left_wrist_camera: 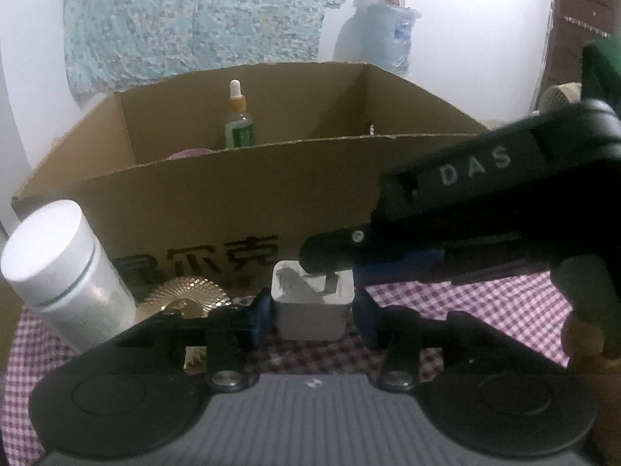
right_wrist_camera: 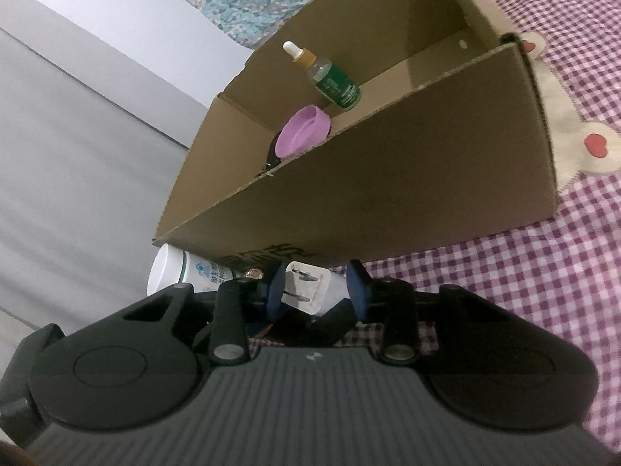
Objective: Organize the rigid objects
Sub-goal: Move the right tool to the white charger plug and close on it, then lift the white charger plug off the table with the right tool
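Both pairs of tongs meet at one white plug adapter (left_wrist_camera: 312, 306) standing on the checked cloth (left_wrist_camera: 419, 295), just in front of the cardboard box (left_wrist_camera: 233, 209). Left tongs (left_wrist_camera: 313, 312) have their blue pads against its two sides, clamped on it. Right tongs (right_wrist_camera: 318, 287) reach in from the right of the left pair, over the adapter's pronged top; one blue pad touches it and the other stands apart, so no grip there. Left of the left tongs stands a white canister (left_wrist_camera: 58, 272) with a gold ribbed item (left_wrist_camera: 186, 295) beside it. Beyond the tongs, inside the box, stand a green dropper bottle (right_wrist_camera: 333, 77) and a purple lid (right_wrist_camera: 302, 130).
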### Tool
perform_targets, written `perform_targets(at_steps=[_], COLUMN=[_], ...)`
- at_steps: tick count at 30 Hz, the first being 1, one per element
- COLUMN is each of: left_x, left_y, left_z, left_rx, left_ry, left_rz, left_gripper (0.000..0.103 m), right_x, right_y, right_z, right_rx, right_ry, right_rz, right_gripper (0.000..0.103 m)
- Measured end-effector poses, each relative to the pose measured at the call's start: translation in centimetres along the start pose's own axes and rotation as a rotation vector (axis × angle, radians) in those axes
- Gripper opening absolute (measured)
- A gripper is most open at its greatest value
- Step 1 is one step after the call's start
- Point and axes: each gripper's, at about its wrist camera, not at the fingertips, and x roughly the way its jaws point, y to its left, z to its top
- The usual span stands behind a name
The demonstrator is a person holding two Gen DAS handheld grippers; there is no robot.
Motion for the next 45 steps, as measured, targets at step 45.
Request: perform_targets(at_steps=[45], left_x=[0.7], left_y=[-4.6], left_z=[-1.7], left_rx=[0.084], left_ry=[0.059], left_rz=[-0.103], left_gripper=[0.05], right_x=[-6.5], right_y=[-2.9], right_z=[-3.5], right_rx=[0.097], right_ry=[-0.062], right_rz=[-0.045], right_gripper=[0.035])
